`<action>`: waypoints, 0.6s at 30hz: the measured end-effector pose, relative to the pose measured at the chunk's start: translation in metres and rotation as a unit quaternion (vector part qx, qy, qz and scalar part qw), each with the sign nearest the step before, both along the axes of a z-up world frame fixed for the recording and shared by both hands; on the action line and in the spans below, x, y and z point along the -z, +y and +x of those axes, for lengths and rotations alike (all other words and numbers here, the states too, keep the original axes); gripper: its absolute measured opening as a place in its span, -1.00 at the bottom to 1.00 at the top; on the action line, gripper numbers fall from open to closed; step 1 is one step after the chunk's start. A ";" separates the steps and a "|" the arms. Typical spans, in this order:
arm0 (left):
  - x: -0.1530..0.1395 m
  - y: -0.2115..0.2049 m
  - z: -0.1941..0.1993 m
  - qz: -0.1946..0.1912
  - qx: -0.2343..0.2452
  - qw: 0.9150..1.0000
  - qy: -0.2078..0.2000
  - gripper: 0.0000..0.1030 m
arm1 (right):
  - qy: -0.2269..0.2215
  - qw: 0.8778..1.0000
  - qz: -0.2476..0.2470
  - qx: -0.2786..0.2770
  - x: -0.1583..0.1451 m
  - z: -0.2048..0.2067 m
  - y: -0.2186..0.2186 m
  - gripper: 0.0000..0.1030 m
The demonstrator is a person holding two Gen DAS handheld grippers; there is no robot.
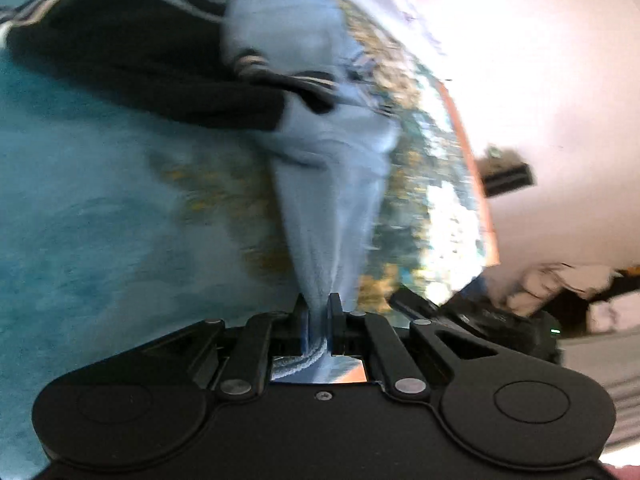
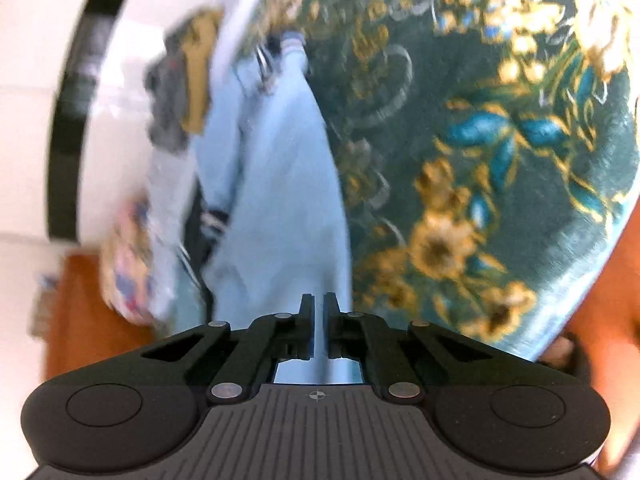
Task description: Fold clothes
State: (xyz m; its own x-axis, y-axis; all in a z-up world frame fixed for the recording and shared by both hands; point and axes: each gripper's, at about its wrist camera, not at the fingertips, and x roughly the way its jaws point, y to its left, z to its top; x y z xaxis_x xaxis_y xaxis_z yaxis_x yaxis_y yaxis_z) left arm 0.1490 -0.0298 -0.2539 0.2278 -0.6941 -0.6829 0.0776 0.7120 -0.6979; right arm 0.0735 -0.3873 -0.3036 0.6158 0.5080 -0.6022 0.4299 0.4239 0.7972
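- Your left gripper (image 1: 318, 312) is clamped on a bunched edge of the light blue garment (image 1: 320, 184), which stretches away from it over the teal floral cloth (image 1: 80, 200) covering the surface below.
- A dark garment with pale stripes (image 1: 140, 40) lies at the far left, touching the blue one; both views are blurred.
- Your right gripper (image 2: 319, 312) pinches another part of the light blue garment (image 2: 280, 168), lifted taut.
- Judged from this, folding has barely begun: no neat fold shows.
- Count: two grippers, one blue garment, one dark striped garment, plus a jumbled pile of clothes (image 2: 184, 92) at far left, number unclear.
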 end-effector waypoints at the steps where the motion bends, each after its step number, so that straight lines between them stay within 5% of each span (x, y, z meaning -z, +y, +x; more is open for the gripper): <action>1: 0.004 0.003 0.002 0.009 -0.009 1.000 0.002 -0.92 | 0.009 1.000 0.003 -0.014 0.004 0.001 0.003 -0.90; 4: 0.009 0.008 0.013 0.017 -0.025 1.000 0.001 -0.91 | 0.030 0.999 0.005 -0.038 0.015 0.006 0.017 -0.48; 8: 0.003 0.002 0.023 0.013 -0.004 1.000 0.000 -0.91 | 0.051 0.997 0.008 -0.052 0.030 0.006 0.035 -0.43; 12: -0.003 -0.005 0.018 -0.008 0.019 1.000 0.003 -0.91 | 0.046 0.997 0.049 -0.049 0.041 0.009 0.047 -0.48; 14: -0.005 -0.005 0.012 -0.018 0.018 1.000 0.005 -0.91 | 0.046 0.996 0.065 -0.046 0.046 0.009 0.052 -0.84; 18: -0.019 -0.007 0.005 -0.043 0.013 0.999 -0.002 -0.91 | -0.003 0.996 0.088 -0.016 0.034 0.000 0.044 -0.91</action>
